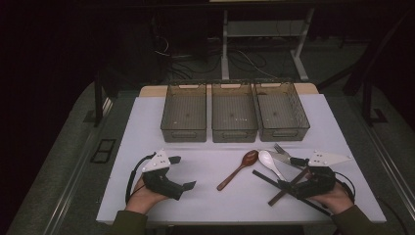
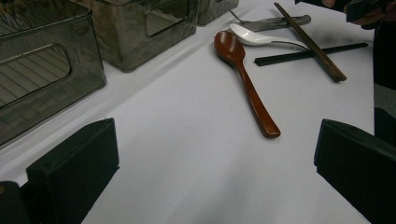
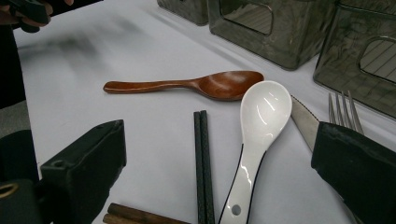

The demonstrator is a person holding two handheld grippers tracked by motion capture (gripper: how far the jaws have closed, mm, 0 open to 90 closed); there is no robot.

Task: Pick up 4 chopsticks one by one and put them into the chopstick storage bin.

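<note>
Nearest us, both hands are resting on the white table (image 1: 205,196), each holding its tool low. The left gripper (image 1: 178,172) is sitting with jaws spread wide over bare surface. The right gripper (image 1: 292,172) is hovering jaws apart, pinching nothing, right over the white ceramic spoon (image 3: 261,126), black chopsticks (image 3: 202,158) and brown chopsticks (image 3: 135,215). Just beyond are lying the wooden spoon (image 1: 240,169), a knife (image 3: 303,121) and fork (image 3: 343,109). Farther back, three smoky plastic bins (image 1: 234,117) are lining up; behind them, cables (image 1: 244,61) are trailing across a dark floor.
</note>
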